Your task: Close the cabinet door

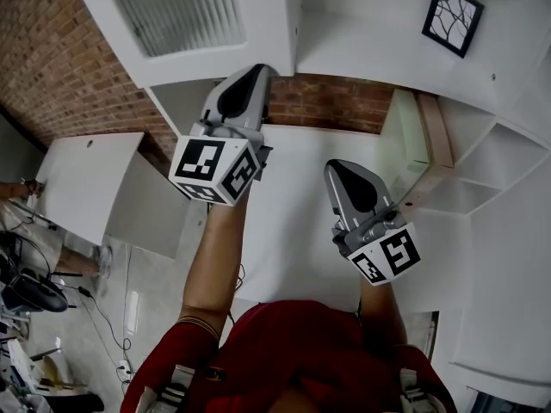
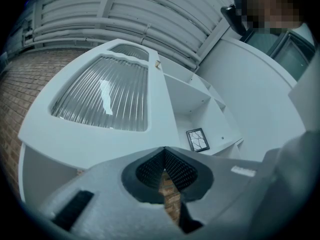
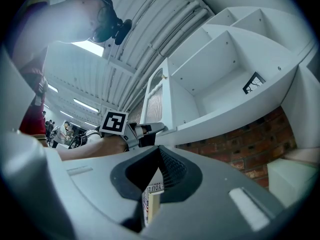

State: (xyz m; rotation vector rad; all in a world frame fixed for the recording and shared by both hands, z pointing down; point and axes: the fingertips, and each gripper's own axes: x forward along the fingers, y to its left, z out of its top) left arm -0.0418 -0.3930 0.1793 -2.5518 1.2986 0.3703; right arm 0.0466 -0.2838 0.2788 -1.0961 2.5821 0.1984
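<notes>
The cabinet door point(image 1: 181, 11), a white frame round ribbed glass, stands swung out from the upper wall cabinet point(image 1: 379, 41). My left gripper point(image 1: 260, 71) is raised to the door's lower edge and is shut with nothing in it. In the left gripper view its jaws point(image 2: 164, 150) meet at the tips just under the door point(image 2: 100, 99). Whether they touch the door I cannot tell. My right gripper point(image 1: 331, 169) hangs lower and to the right, away from the door. Its jaws point(image 3: 159, 149) meet at the tips and hold nothing. From there the left gripper point(image 3: 150, 130) shows at the door's point(image 3: 155, 101) bottom corner.
A framed picture point(image 1: 452, 17) leans inside the open cabinet. Brick wall point(image 1: 327, 101) shows under it, above a white counter point(image 1: 301, 213). A wood-edged panel point(image 1: 435, 136) and open white shelves point(image 1: 508, 157) stand at the right. Another white panel point(image 1: 86, 179) juts out at the left.
</notes>
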